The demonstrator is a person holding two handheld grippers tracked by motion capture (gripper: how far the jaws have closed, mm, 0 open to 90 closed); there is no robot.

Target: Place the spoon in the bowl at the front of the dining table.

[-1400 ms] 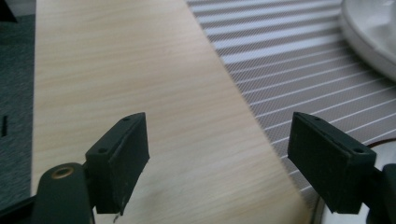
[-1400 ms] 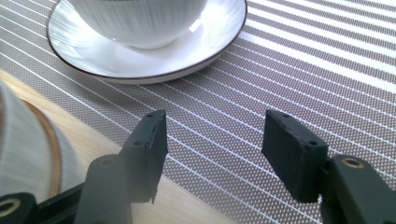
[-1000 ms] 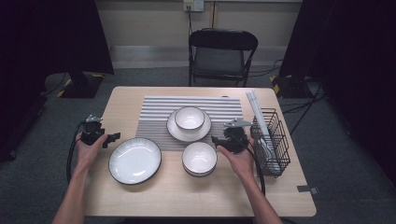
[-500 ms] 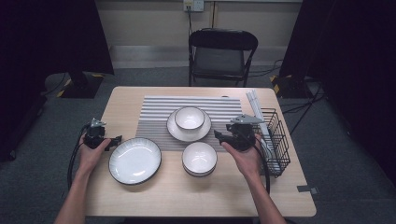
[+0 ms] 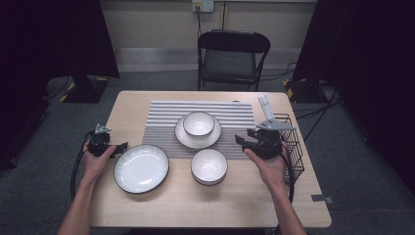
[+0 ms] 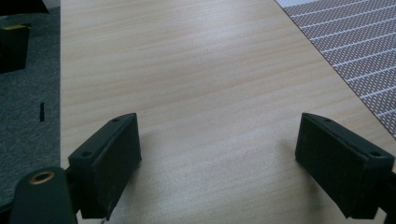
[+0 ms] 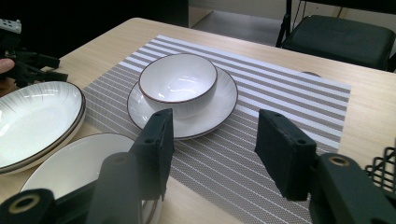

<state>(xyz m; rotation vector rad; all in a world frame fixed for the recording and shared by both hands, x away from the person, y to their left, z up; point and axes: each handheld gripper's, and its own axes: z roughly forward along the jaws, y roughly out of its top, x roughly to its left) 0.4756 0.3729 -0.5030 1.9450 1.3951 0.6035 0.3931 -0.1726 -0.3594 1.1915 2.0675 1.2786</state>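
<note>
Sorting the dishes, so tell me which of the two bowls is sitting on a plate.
The bowl on the striped placemat sits on a plate; the other bowl rests directly on the table.

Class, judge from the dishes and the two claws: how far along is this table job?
Done: one bowl already sits on a small plate on the striped mat. In hand: nothing; the right claw is open, aimed toward that bowl, and the left claw is open over bare table. Left, probably: the large plate and the second bowl lie untouched off the mat, so the job looks barely begun.
</note>
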